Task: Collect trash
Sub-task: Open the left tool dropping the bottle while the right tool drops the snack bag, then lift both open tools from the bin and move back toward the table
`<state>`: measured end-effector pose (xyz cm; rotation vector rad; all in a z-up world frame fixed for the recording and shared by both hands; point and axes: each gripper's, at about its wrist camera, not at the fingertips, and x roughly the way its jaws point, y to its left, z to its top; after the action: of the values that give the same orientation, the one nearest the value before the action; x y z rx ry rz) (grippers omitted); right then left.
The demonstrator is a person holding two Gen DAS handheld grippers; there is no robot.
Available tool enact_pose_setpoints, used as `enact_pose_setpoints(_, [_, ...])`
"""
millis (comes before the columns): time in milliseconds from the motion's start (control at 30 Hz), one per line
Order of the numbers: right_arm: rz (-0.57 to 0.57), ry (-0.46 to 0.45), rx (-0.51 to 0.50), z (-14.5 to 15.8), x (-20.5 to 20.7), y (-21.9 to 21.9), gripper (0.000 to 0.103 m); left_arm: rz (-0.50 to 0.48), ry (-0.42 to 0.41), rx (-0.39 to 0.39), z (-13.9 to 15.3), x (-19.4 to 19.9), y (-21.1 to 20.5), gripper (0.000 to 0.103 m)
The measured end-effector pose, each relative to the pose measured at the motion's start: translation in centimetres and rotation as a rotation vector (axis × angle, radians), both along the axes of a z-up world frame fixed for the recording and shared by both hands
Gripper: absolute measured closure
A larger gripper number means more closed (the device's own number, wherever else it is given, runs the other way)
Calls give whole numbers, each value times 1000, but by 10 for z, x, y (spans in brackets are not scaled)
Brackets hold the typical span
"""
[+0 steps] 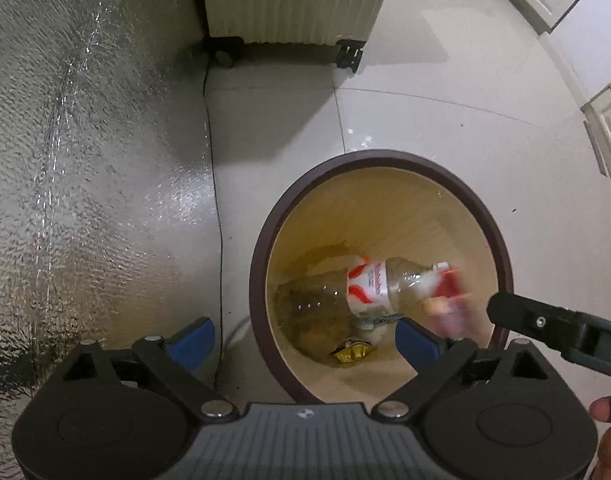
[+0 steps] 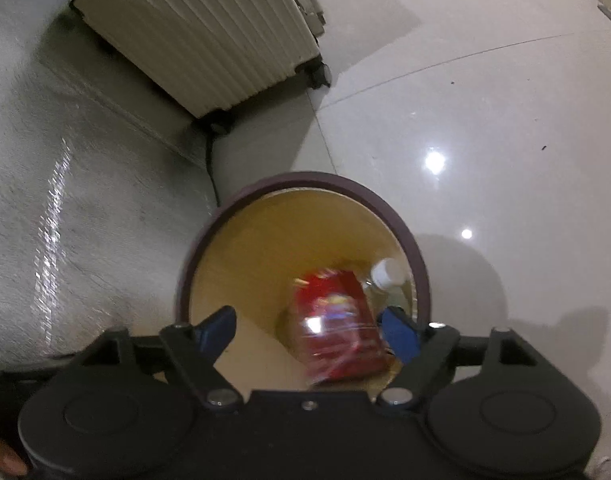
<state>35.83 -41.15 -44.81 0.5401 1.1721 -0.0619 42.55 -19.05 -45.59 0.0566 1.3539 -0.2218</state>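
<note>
Clear plastic bottle [image 1: 345, 296] in bin [image 1: 261, 248], red-and-white label unreadable, blurred red packet [image 2: 337, 324]

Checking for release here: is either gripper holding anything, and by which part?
Nothing is held. Left gripper and right gripper stand open above the bin; bottle and blurred red packet are inside.

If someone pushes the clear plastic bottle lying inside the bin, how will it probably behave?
The plastic bottle looks empty, so it is probably light and would move easily. It lies on its side in the bin and its body is round, so it would likely roll. Its thin, dented-looking wall may give under a squeeze.
</note>
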Motion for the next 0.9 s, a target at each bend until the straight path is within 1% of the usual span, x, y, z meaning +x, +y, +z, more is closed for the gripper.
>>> enact_pose_setpoints(200, [41, 44, -62, -3, -3, 1, 22, -9, 17, 23, 0, -2, 1, 5])
enact_pose_setpoints(433, [84, 41, -97, 5, -7, 1, 21, -8, 20, 38, 4, 1, 1, 5])
enact_pose_setpoints(533, [97, 38, -104, 8, -8, 1, 15, -5, 17, 39, 7, 4, 2, 4])
enact_pose_setpoints(600, [104, 38, -120, 11, -9, 0, 14, -4, 15, 46, 10, 5, 2, 3])
enact_pose_setpoints(733, [119, 15, -178, 21, -14, -2, 5, -3, 10, 41, 18, 3, 2, 2])
enact_pose_setpoints(800, [114, 10, -189, 26, -17, -5, 4, -2, 0, 43, 24, 1, 3, 0])
enact_pose_setpoints(867, [100, 3, -193, 31, -20, -8, 0, 9, -16, 48, 30, -2, 3, 0])
enact_pose_setpoints(900, [95, -6, -198, 34, -23, -10, 0, 8, -24, 49, 32, -4, 4, 0])
